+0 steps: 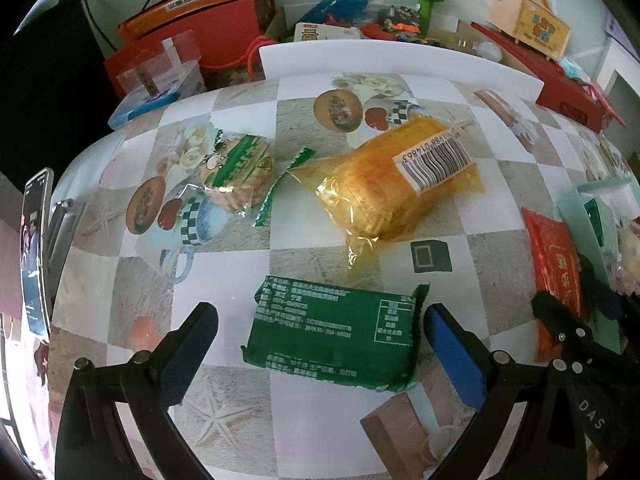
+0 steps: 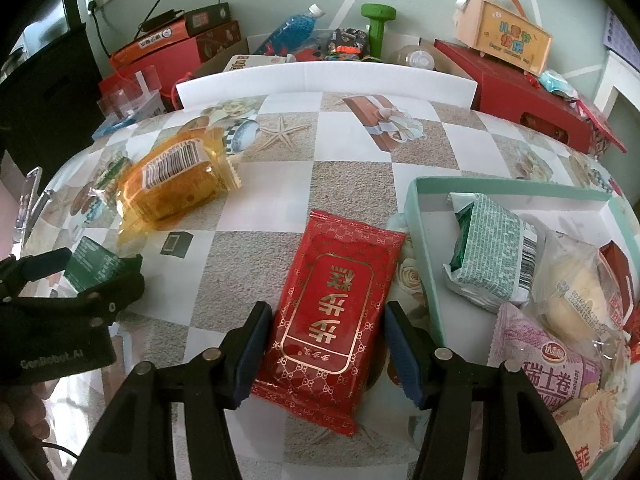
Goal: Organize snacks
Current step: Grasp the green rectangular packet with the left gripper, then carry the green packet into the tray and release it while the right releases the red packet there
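My left gripper point(image 1: 320, 332) is open, with a dark green snack packet point(image 1: 332, 338) lying on the table between its fingers, untouched. My right gripper point(image 2: 326, 330) is open, its fingers on either side of a red snack packet point(image 2: 332, 312) that lies flat on the table; the pads look close to its edges. The red packet also shows in the left wrist view point(image 1: 554, 268). A yellow packet with a barcode point(image 1: 396, 176) and a clear packet with green print point(image 1: 236, 172) lie farther back. A mint-green box point(image 2: 424, 240) at the right holds several snacks.
A checkered tablecloth point(image 2: 352, 184) covers the table. A white foam board point(image 2: 320, 80) stands along the back edge, with red boxes point(image 2: 528, 96), a blue bottle point(image 2: 292, 32) and a green dumbbell point(image 2: 378, 24) behind it. A phone on a stand point(image 1: 36, 248) stands at the left edge.
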`<state>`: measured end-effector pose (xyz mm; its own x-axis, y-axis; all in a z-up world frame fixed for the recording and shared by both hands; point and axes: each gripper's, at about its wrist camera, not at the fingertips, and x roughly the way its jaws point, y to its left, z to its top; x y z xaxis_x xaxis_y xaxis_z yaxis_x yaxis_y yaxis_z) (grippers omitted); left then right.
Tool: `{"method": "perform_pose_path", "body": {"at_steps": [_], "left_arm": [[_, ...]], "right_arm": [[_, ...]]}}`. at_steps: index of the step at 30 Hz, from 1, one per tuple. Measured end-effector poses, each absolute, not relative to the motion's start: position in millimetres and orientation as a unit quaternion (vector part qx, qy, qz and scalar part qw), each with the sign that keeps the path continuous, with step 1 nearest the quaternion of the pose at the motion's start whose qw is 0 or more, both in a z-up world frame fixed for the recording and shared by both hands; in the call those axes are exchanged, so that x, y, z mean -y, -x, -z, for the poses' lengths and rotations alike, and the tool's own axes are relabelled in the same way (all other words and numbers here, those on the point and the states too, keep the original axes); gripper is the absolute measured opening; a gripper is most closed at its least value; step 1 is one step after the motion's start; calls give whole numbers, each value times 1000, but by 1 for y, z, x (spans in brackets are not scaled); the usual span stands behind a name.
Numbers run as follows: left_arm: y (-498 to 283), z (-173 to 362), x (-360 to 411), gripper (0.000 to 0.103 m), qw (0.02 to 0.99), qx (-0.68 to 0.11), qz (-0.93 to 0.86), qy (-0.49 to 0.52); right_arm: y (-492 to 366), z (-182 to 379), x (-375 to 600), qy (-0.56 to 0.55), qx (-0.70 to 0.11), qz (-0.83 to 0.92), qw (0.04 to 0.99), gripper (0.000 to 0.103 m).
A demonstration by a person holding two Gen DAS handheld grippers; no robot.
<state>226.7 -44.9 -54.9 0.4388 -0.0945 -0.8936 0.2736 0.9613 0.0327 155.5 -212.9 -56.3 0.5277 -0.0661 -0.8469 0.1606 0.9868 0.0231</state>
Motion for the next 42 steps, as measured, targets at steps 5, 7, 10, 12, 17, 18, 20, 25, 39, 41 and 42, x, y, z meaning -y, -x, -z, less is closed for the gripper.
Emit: {"method": "perform_pose_path", "body": {"at_steps": [5, 7, 10, 12, 17, 18, 20, 25, 39, 41, 42], "left_arm": [[-226, 56, 47, 81, 840, -525, 111, -82], [-226, 55, 48, 76, 840, -525, 108, -79], [-224, 54, 48, 75, 840, -528, 100, -76], [-222, 54, 48, 75, 839, -531, 95, -73], [-218, 51, 49, 74, 835, -540, 86, -65], [-216, 51, 50, 74, 834, -541, 85, -63], [-216, 49, 50, 73, 833, -543, 86, -58], [-214, 46, 50, 73, 833, -543, 88, -51], [-198, -11, 50, 73, 868, -484, 106, -35], [-199, -18, 52, 73, 870, -479, 110, -35], [-198, -21, 53, 73, 872, -475, 113, -35]], "right_arm": [[-155, 55, 215, -56, -481, 67, 872, 57], [-154, 54, 216, -60, -480, 67, 872, 56], [-154, 54, 217, -62, -480, 67, 872, 55], [-154, 53, 217, -63, -480, 67, 873, 55], [-154, 52, 218, -70, -478, 65, 873, 54], [-153, 51, 218, -75, -476, 62, 874, 53], [-152, 47, 218, -82, -471, 56, 876, 53], [-149, 38, 216, -83, -459, 52, 883, 53], [-134, -6, 228, -101, -407, 56, 906, 53], [-132, -10, 233, -104, -402, 60, 908, 53], [-130, -13, 237, -107, -398, 64, 909, 53]]}}
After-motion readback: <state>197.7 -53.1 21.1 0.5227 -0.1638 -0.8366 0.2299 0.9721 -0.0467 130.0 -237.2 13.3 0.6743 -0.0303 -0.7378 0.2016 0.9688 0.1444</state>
